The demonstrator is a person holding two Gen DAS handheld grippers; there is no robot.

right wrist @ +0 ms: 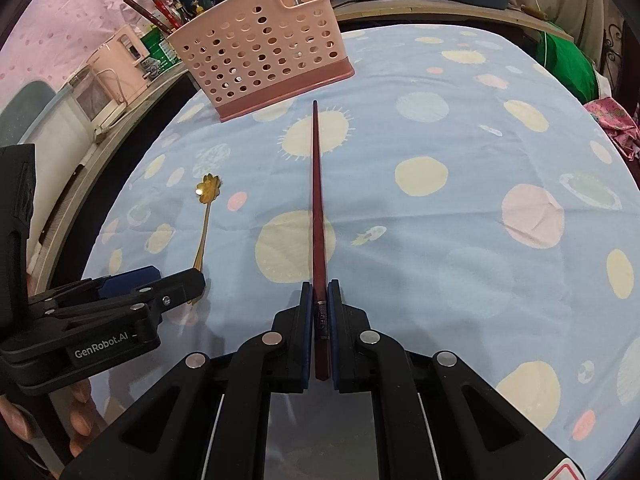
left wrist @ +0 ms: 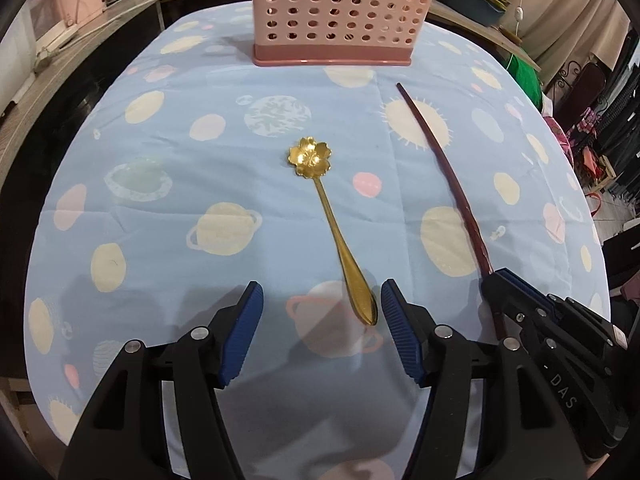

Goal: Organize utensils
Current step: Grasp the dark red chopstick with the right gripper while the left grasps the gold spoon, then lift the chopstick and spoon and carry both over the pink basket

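Note:
A gold spoon (left wrist: 332,224) with a flower-shaped bowl lies on the blue planet-print tablecloth (left wrist: 160,200), handle end toward me. My left gripper (left wrist: 322,304) is open, its blue pads either side of the handle end, not touching it. My right gripper (right wrist: 320,292) is shut on the thick end of dark red chopsticks (right wrist: 318,200), which point toward the pink perforated utensil basket (right wrist: 260,52). The basket (left wrist: 340,8) stands upright at the table's far side. In the right wrist view the spoon (right wrist: 206,216) lies left of the chopsticks (left wrist: 440,168), next to the left gripper (right wrist: 176,286).
A wooden counter (left wrist: 60,60) curves around the table's left and far sides, with a pink appliance (right wrist: 116,76), boxes and a jar of chopsticks. A green cloth (right wrist: 568,60) and plant trays sit at the far right. The cloth right of the chopsticks holds nothing.

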